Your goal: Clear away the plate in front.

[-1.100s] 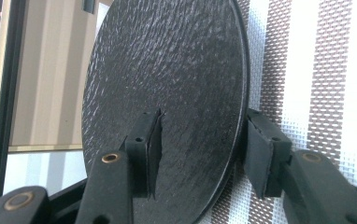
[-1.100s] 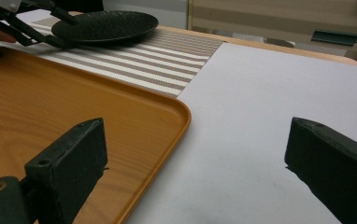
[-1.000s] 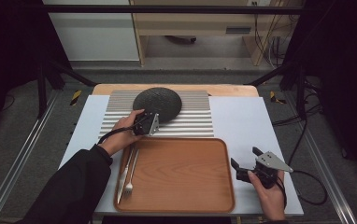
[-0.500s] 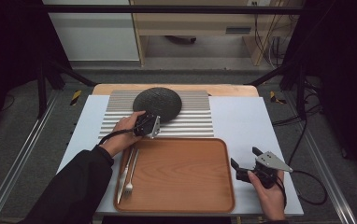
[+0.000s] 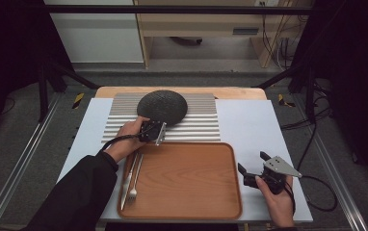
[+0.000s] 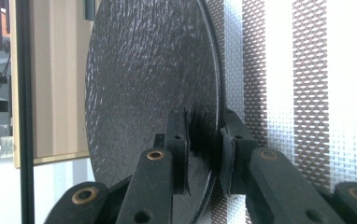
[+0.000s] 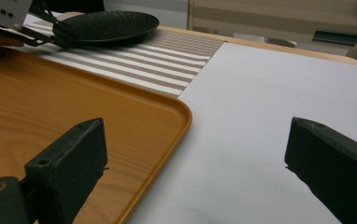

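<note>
A black textured plate (image 5: 162, 106) lies on a striped placemat (image 5: 199, 126) at the back of the table. My left gripper (image 5: 157, 123) reaches its near rim. In the left gripper view the plate (image 6: 148, 93) stands edge-on and the gripper (image 6: 203, 154) has one pad on each side of the rim. The jaws have just been closing, and a thin blurred gap still shows at the left pad. My right gripper (image 5: 252, 161) rests on the white mat to the right of the tray, open with nothing between its jaws (image 7: 195, 154). The right gripper view shows the plate (image 7: 106, 23) and the left gripper (image 7: 57, 30) at the far left.
A wooden tray (image 5: 187, 180) sits at the front centre, with a fork and a knife (image 5: 134, 178) lying along its left side. A white mat (image 5: 254, 125) covers the table. The left forearm crosses the tray's front left corner.
The left gripper's jaws have drawn closer together around the plate's rim. Both hands and the plate stay where they were.
</note>
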Tool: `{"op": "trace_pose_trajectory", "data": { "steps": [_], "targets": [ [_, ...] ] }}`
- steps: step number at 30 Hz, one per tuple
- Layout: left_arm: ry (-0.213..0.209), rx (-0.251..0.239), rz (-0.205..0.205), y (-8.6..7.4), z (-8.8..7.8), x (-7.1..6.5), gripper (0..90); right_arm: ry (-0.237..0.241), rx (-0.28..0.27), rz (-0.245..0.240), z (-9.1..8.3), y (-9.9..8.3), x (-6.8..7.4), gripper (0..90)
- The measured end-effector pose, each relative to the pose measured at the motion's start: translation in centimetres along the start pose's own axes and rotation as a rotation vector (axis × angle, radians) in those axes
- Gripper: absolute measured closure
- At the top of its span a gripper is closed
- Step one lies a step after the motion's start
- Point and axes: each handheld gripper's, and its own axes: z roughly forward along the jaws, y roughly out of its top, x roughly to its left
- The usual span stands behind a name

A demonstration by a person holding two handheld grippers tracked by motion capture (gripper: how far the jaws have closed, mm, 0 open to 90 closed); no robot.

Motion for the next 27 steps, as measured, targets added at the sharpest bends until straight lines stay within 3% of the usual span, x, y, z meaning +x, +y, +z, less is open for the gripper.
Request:
{"op": "trace_pose_trajectory", "data": {
  "steps": [4, 7, 16, 18, 24, 27],
  "targets": [
    [0.002, -0.007, -0.013, -0.1, -0.1, 0.0, 76.9, -0.001, -0.001, 0.0, 0.0, 0.0, -0.1, 6.0],
    [0.017, -0.009, 0.004, 0.0, -0.2, -0.1, 78.2, 0.0, -0.001, -0.001, 0.0, 0.0, 0.0, 6.0],
    [0.117, -0.041, -0.038, 0.8, -1.0, 0.8, 85.6, -0.002, -0.004, 0.001, 0.0, 0.0, -0.1, 6.1],
    [0.12, -0.04, -0.043, 0.9, -1.0, 1.1, 86.7, -0.001, -0.004, 0.003, -0.1, 0.0, -0.1, 6.0],
    [0.137, -0.013, 0.017, 1.4, -0.8, 0.5, 87.0, 0.007, -0.004, -0.002, 0.0, 0.0, -0.1, 6.0],
    [0.145, -0.011, 0.025, 1.5, -0.9, 0.5, 86.6, 0.009, -0.005, 0.001, -0.1, 0.0, -0.1, 6.0]
  ]
}}
